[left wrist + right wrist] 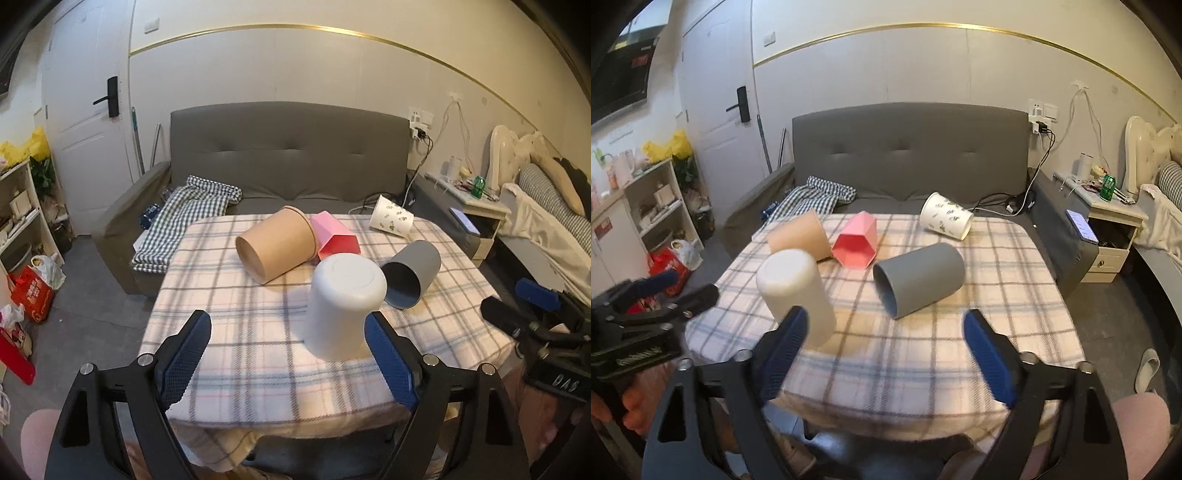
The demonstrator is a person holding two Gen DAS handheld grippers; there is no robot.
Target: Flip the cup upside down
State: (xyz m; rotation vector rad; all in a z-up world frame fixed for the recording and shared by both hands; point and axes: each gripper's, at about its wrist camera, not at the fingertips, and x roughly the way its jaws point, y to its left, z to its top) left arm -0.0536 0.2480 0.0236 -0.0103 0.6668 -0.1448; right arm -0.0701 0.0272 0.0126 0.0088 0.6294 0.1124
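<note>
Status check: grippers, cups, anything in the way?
Left gripper and right gripper open, empty. White cup already upside down; grey cup on its side. Nothing blocking.

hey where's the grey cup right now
The grey cup lies on its side near the middle of the checked table, its mouth toward the cameras, just right of the upside-down white cup and in front of the pink cup.

table (229,369) covered by a plaid cloth (923,354). on it: white cup (341,308) standing upside down near the front edge; grey cup (919,280) on its side; brown paper cup (277,249) on its side, touching a pink hexagonal cup (857,245), also tipped; floral paper cup (946,216) on its side at the far edge.
</note>
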